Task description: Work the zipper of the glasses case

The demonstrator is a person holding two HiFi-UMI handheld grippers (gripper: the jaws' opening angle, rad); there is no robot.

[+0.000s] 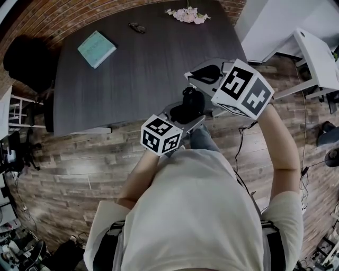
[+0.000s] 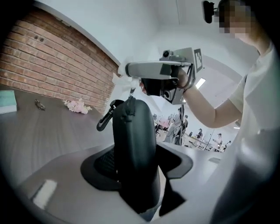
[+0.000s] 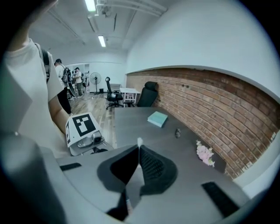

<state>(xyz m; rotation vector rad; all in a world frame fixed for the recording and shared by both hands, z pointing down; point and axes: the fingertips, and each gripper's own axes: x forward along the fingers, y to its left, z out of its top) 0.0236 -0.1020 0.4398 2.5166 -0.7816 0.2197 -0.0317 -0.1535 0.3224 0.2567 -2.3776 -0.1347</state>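
Head view: glasses case (image 1: 186, 106) aloft, just near of table (image 1: 132, 69); left gripper view: left gripper (image 2: 135, 173) clamps it upright by the body; likely light, stiff, smooth-shelled; zipper (image 2: 127, 114) best pinched at its pull; right gripper view: right gripper (image 3: 139, 148) jaws pressed together.

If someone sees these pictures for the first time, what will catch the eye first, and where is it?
First, the black glasses case, held upright in the air between the jaws of the left gripper. Just above its top is the right gripper, jaws shut. Beyond them, on the dark table, lie a teal book and pink flowers.
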